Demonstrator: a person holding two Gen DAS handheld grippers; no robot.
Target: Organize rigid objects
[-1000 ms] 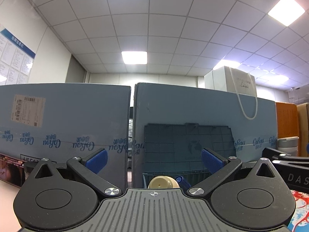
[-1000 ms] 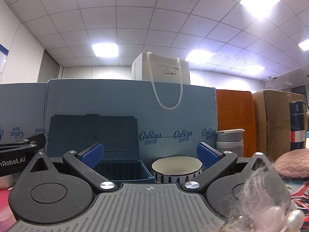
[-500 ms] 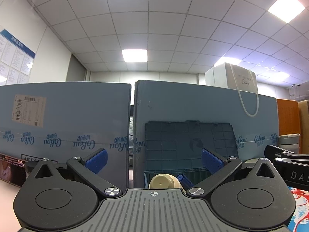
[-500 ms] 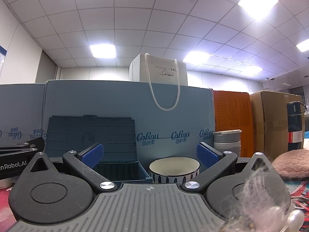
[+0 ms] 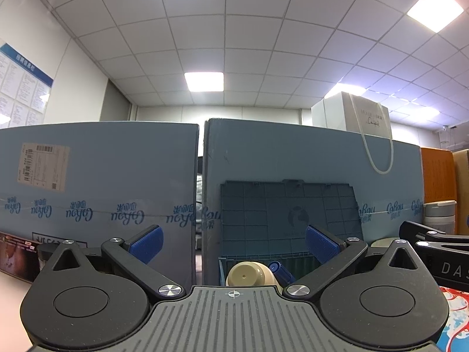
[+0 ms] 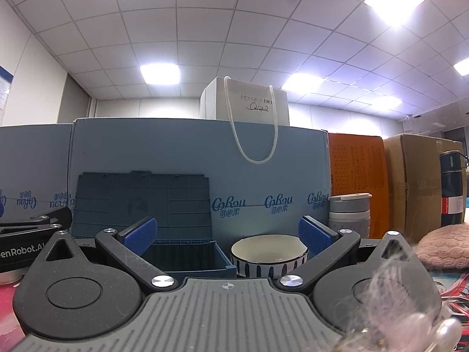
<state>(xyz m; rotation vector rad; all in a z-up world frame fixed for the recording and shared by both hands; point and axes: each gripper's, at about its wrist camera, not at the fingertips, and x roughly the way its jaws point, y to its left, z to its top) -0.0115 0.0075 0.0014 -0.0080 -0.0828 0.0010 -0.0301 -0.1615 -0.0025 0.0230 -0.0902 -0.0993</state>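
Two claws agape | left: bottle [image 5: 252, 272] | right: bowl [image 6: 269, 253]

The bowl [image 6: 269, 253] looks glossy, glazed ceramic. The storage box [image 6: 187, 256] is matt ribbed plastic. The pink cushion [image 6: 442, 245] looks like knitted cloth.

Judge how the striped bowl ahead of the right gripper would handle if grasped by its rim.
The bowl looks glazed ceramic, so probably stiff, rather heavy and breakable if dropped. Its glossy rim may slip between the pads. It sits wide and low, so a push would likely slide it, not tip it.
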